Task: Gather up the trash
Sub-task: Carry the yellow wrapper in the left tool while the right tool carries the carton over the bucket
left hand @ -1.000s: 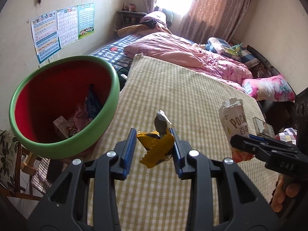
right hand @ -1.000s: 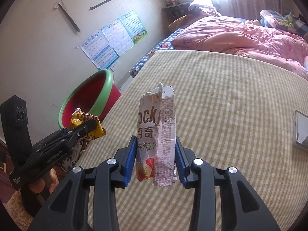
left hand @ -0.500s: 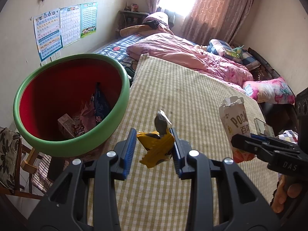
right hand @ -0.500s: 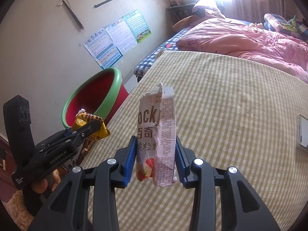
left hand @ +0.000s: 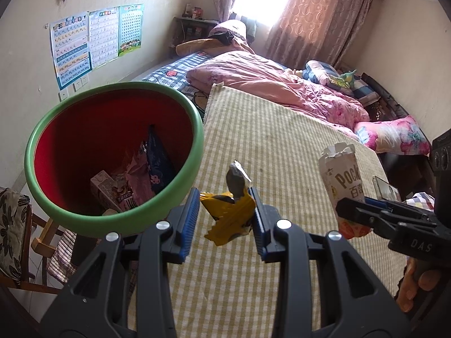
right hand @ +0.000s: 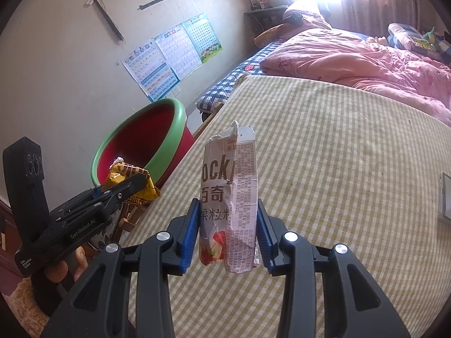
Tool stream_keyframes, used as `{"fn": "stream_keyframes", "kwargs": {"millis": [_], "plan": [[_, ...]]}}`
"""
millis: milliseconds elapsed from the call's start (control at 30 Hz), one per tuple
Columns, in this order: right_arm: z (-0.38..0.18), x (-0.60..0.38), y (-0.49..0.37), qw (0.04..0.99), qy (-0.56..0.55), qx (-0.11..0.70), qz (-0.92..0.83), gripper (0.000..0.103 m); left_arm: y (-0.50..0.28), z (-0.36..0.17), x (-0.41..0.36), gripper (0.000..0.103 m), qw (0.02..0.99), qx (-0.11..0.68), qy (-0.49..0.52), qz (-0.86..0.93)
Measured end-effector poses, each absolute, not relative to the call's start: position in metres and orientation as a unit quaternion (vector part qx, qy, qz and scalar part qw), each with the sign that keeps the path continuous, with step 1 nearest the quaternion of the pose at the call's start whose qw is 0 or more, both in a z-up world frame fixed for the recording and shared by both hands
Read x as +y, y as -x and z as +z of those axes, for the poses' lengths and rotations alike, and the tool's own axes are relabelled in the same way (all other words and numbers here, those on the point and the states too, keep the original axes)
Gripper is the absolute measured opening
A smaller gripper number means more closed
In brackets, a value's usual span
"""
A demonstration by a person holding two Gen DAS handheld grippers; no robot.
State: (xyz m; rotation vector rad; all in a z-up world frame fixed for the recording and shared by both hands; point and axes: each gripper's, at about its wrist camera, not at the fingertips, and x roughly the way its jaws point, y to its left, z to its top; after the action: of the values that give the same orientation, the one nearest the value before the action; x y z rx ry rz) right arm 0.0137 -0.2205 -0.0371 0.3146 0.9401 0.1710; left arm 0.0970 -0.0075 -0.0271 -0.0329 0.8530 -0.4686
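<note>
My left gripper (left hand: 224, 214) is shut on a crumpled yellow snack wrapper (left hand: 229, 215), held above the bed's edge just right of the bin. It also shows in the right wrist view (right hand: 128, 186). My right gripper (right hand: 229, 228) is shut on a torn Pocky box (right hand: 229, 205), upright over the bed; the box also shows in the left wrist view (left hand: 342, 180). The red bin with a green rim (left hand: 194, 129) stands beside the bed at the left and holds several wrappers and a small carton (left hand: 105, 190). The bin shows in the right wrist view too (right hand: 169, 146).
The bed has a yellow checked cover (left hand: 276, 129) with a pink quilt (left hand: 270, 84) behind. A phone-like flat item (right hand: 445, 197) lies on the cover at the right. A wooden chair (left hand: 33, 231) stands under the bin. Posters (left hand: 95, 39) hang on the left wall.
My left gripper with the wrapper has moved closer to the bin, which looms larger and nearer the fingers. The right gripper still holds the box, little changed.
</note>
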Motion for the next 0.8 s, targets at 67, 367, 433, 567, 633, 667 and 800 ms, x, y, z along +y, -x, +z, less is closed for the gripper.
{"fn": "stream_keyframes", "kwargs": {"millis": [67,367,433,567,633,667,800], "plan": [[-0.036,-0.218,-0.015,0.877,-0.148,0.45,0.081,0.037,-0.099,-0.026,-0.005,0.034,0.884,0.408,0.016,-0.226],[-0.032,-0.208,-0.018,0.88,-0.144,0.446,0.074,0.037,-0.108,-0.025,0.008,0.034,0.884,0.406,0.019,-0.232],[-0.032,-0.206,-0.019,0.88,-0.144,0.446,0.073,0.037,-0.109,-0.025,0.01,0.034,0.884,0.405,0.02,-0.233],[-0.031,-0.201,-0.023,0.881,-0.143,0.445,0.072,0.038,-0.115,-0.022,0.016,0.034,0.884,0.403,0.021,-0.234],[-0.03,-0.198,-0.025,0.882,-0.143,0.444,0.071,0.038,-0.117,-0.02,0.018,0.034,0.885,0.401,0.022,-0.235],[-0.03,-0.197,-0.025,0.882,-0.143,0.443,0.071,0.038,-0.118,-0.019,0.02,0.034,0.885,0.4,0.023,-0.235],[-0.028,-0.191,-0.029,0.883,-0.143,0.442,0.07,0.038,-0.124,-0.017,0.026,0.034,0.886,0.397,0.024,-0.236]]}}
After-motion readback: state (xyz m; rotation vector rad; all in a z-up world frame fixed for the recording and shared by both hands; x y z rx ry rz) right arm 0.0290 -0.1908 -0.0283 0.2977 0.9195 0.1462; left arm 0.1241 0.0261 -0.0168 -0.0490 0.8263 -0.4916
